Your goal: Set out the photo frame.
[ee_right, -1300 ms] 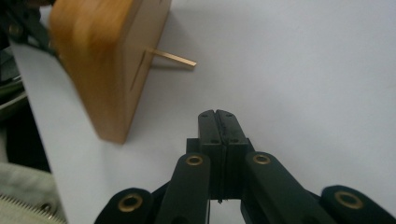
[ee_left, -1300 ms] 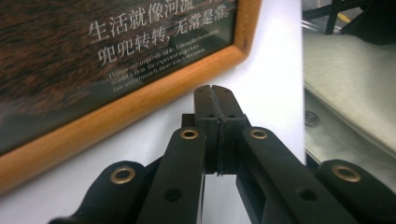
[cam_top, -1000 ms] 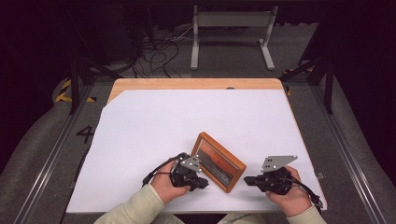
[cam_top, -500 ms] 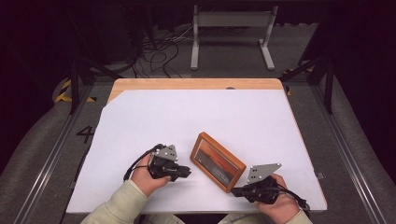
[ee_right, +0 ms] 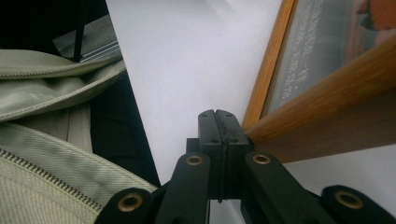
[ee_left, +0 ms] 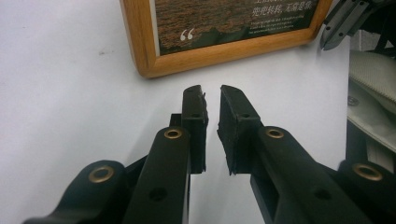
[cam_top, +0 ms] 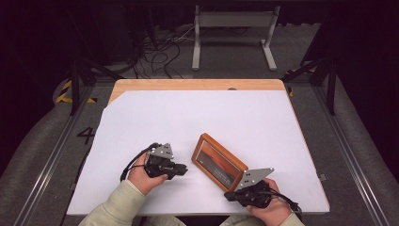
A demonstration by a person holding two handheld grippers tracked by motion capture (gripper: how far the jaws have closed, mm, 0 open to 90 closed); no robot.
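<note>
High view: wooden picture frame [cam_top: 219,161] lies flat and askew on the white-covered bench [cam_top: 197,117], toward its near edge. Left claw [cam_top: 182,167] sits just left of the frame, pointing at it, not touching. Right claw [cam_top: 228,196] is at the frame's near right corner, low to the bench.

Left gripper view: left claw [ee_left: 212,100] has a narrow gap between its pads, having just eased apart a little; nothing between them. Frame [ee_left: 224,35] lies just ahead, corner toward the claw, clear of the pads.

Right gripper view: right claw [ee_right: 218,122] is pressed fully together, empty. Its tip sits right against the frame [ee_right: 299,126] corner; contact looks likely but I cannot confirm. A light jacket with a zip [ee_right: 42,140] fills the left.

Progress, my reading: frame not gripped by either claw. Whatever handling is intended (nudge, square up or lift) is at the approach stage, all remaining
</note>
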